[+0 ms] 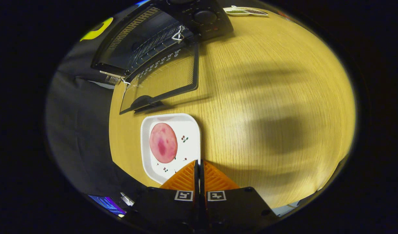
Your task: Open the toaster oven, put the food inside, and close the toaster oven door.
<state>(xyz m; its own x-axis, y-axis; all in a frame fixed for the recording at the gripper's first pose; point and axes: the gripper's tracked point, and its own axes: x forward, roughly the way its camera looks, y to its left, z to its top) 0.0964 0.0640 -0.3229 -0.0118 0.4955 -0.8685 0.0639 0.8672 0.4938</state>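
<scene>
Your gripper (199, 161), fingers pressed together and empty, may skid the plate (191, 130) when pinching the ham slice (163, 143).

My gripper (199, 164) has its two fingers pressed together with nothing between them, and their faces look ribbed and rough, like plastic. The table (267, 97) under them is wood with fine lines in it, smooth and a little shiny where the light falls. The plate (190, 130) beside my fingers is smooth and glossy. The round slice of food (163, 143) on it looks soft and matt. The toaster oven (173, 29) has a dark, smooth case, and its open door (166, 76) is clear, shiny glass in a dark frame.
</scene>
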